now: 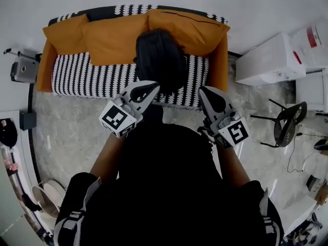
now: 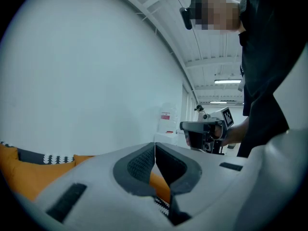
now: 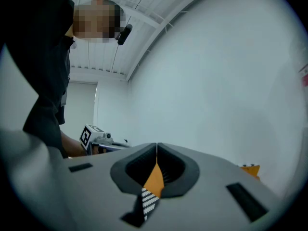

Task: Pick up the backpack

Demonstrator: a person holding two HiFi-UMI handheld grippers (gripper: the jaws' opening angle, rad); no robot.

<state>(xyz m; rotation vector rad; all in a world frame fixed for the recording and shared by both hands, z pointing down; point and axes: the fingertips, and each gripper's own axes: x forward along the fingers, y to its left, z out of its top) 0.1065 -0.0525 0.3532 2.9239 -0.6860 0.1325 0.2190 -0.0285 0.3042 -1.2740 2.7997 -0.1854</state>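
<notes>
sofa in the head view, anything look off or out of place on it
Nothing stands out. The black backpack sits on the striped seat of the sofa, against the orange cushions that line its back in a row. No spill or damage shows.

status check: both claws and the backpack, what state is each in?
Left claw: shut, empty.
Right claw: shut, empty.
Backpack: resting on the sofa, not gripped.
</notes>
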